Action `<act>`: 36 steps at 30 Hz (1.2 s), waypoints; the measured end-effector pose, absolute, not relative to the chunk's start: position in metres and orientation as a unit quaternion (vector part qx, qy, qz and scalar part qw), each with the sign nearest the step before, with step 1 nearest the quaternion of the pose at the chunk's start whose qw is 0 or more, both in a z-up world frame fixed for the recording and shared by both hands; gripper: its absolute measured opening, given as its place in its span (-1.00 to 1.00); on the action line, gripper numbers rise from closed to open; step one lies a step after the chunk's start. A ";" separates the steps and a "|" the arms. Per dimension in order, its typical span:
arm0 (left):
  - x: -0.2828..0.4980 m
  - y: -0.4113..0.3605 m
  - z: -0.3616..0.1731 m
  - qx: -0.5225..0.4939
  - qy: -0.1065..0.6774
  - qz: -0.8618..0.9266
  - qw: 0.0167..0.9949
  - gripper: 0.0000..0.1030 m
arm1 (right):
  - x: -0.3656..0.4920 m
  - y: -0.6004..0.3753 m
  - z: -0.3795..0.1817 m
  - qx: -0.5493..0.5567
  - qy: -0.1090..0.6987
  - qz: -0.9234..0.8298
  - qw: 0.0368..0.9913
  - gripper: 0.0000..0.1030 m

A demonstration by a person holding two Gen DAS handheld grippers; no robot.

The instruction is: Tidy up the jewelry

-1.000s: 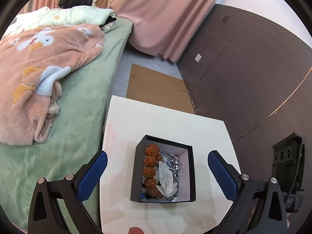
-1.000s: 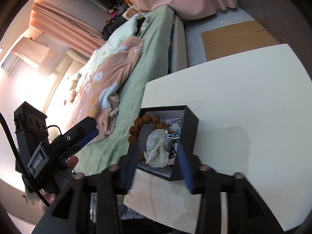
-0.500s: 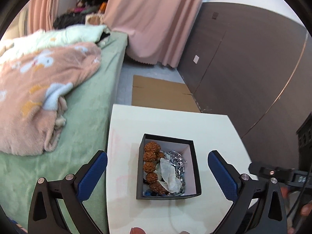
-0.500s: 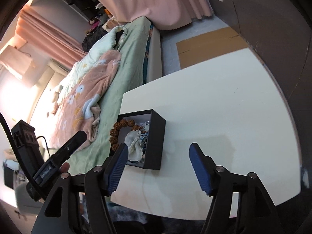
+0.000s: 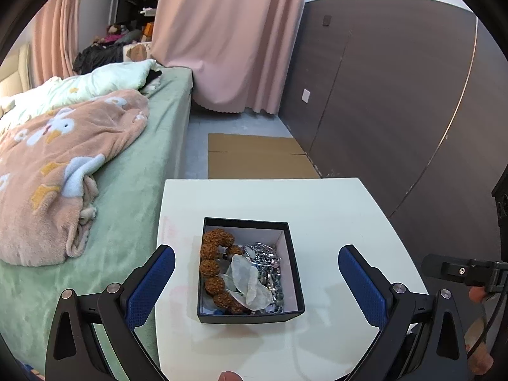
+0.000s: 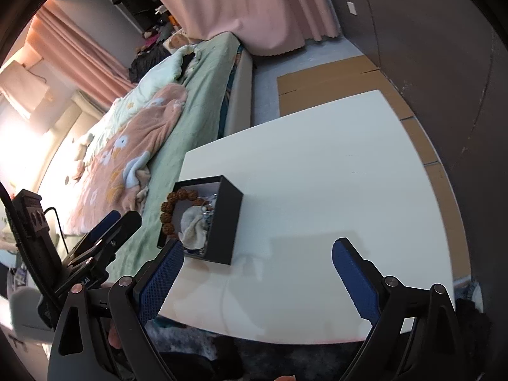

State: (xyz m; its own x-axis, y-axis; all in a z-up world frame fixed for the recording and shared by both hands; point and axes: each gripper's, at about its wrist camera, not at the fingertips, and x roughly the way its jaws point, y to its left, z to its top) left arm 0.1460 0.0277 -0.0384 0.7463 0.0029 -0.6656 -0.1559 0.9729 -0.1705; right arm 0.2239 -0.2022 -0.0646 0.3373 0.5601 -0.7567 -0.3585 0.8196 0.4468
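Observation:
A black open box [image 5: 295, 273] sits on the white table [image 5: 333, 209], near its left edge. It holds a brown bead bracelet [image 5: 213, 268], a white crumpled pouch [image 5: 246, 281] and silver chains [image 5: 270, 262]. My left gripper [image 5: 256, 262] is open and empty, held above and just in front of the box. The box also shows in the right wrist view [image 6: 227, 219], left of centre. My right gripper [image 6: 257, 254] is open and empty above the table's near part, to the right of the box.
A bed with a green sheet [image 5: 133, 197] and a pink blanket [image 5: 63, 158] runs along the table's left side. Flat cardboard [image 5: 257, 155] lies on the floor beyond the table. A dark wall [image 5: 397, 111] stands on the right.
My right gripper has pulled back from the box and opened wide. My left gripper has tilted up and drawn back a little, still open.

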 end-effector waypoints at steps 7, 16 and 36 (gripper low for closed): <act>0.144 0.016 -0.034 -0.104 0.345 0.042 0.932 0.99 | 0.224 -0.217 -0.065 0.107 0.499 0.275 0.815 0.85; 0.142 0.004 -0.033 -0.097 0.339 0.034 0.935 0.99 | 0.224 -0.222 -0.062 0.108 0.495 0.271 0.819 0.86; 0.142 0.000 -0.035 -0.092 0.336 0.041 0.936 0.99 | 0.227 -0.231 -0.059 0.088 0.485 0.245 0.835 0.87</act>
State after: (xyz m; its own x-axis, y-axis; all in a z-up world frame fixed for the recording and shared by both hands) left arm 0.1420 -0.0002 -0.0352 0.7703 0.0149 -0.6375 -0.1382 0.9799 -0.1441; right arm 0.2265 -0.2314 -0.0591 0.4097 0.4951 -0.7661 -0.3244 0.8641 0.3849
